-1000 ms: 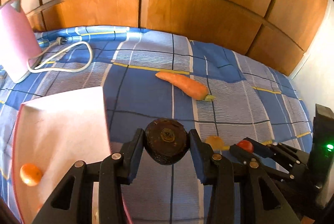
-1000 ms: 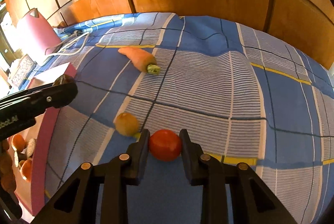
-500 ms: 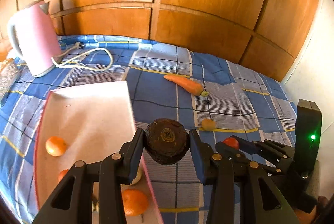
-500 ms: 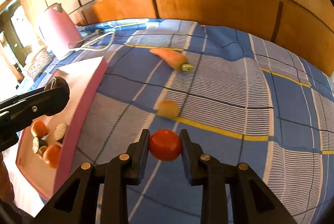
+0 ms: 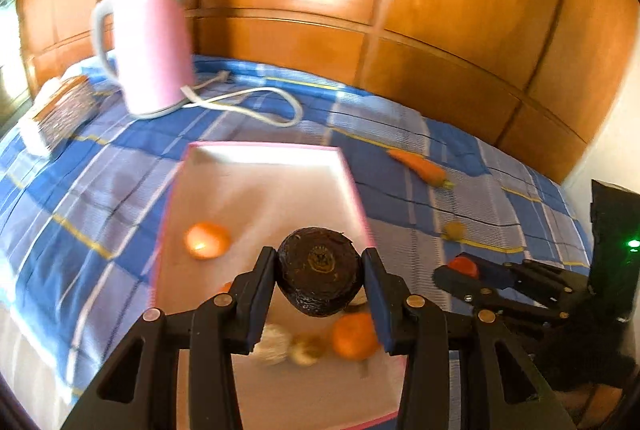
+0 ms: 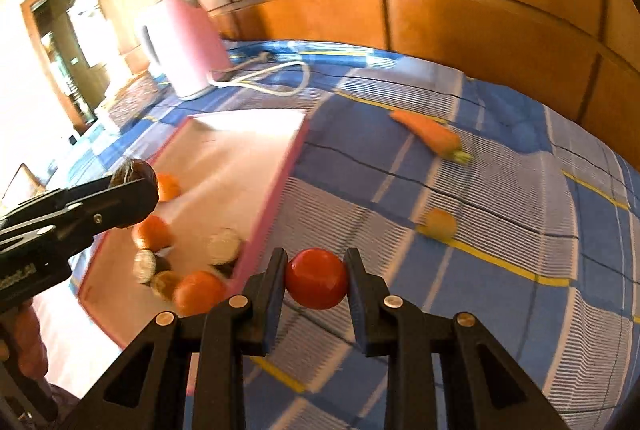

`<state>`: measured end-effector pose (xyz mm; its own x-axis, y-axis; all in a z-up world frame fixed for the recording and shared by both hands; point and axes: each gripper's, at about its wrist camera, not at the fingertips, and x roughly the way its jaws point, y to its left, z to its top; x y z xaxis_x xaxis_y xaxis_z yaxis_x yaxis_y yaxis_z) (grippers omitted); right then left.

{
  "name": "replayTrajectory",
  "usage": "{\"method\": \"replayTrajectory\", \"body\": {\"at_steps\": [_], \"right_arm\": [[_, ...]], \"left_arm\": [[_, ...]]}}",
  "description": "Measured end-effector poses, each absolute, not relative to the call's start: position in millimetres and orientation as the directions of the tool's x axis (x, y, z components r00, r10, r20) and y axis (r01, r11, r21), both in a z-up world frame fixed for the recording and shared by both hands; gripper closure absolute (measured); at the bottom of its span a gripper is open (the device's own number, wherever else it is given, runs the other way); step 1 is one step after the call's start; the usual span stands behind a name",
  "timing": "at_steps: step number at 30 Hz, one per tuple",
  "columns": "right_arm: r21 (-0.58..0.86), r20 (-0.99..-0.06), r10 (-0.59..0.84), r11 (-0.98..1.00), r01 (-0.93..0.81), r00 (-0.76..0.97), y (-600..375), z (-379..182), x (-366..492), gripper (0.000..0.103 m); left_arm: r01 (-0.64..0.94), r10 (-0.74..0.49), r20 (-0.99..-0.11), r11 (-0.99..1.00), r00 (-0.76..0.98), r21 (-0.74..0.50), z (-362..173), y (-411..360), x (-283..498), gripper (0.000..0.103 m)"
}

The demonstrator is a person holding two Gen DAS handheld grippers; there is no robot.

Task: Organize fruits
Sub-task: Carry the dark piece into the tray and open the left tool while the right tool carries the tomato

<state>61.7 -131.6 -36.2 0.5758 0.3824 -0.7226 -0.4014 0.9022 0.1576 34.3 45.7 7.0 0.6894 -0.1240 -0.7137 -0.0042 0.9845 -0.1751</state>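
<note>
My left gripper [image 5: 320, 274] is shut on a dark brown round fruit [image 5: 320, 268] and holds it above the pink-rimmed tray [image 5: 264, 189]. The tray holds several oranges [image 5: 207, 240] and other small fruits. My right gripper [image 6: 316, 282] is shut on a red tomato [image 6: 316, 278], in the air just right of the tray's rim [image 6: 276, 205]. The left gripper [image 6: 100, 205] shows over the tray in the right wrist view. A carrot [image 6: 430, 135] and a small yellow fruit [image 6: 440, 224] lie on the blue plaid cloth.
A pink kettle [image 5: 148, 49] with a white cord [image 5: 256, 99] stands behind the tray. A patterned box [image 5: 60, 107] lies at far left. A wooden panel wall [image 5: 440, 9] runs along the back. The right gripper [image 5: 500, 282] is to the right in the left wrist view.
Both grippers have moved left with their fruit. The left one now hangs over the tray, and the right one has come close to the tray's right rim.
</note>
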Motion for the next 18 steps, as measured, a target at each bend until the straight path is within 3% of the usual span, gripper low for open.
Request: {"method": "replayTrajectory", "body": {"at_steps": [7, 18], "right_arm": [[0.149, -0.731, 0.423, 0.865, -0.48, 0.535, -93.6, -33.6, 59.0, 0.074], [0.117, -0.749, 0.434, 0.831, -0.544, 0.501, -47.9, -33.8, 71.6, 0.074]], "left_arm": [[-0.104, -0.063, -0.729, 0.978, 0.682, -0.182, -7.0, 90.8, 16.3, 0.06], [-0.138, -0.062, -0.761, 0.971, 0.646, -0.196, -31.0, 104.2, 1.2, 0.059]]}}
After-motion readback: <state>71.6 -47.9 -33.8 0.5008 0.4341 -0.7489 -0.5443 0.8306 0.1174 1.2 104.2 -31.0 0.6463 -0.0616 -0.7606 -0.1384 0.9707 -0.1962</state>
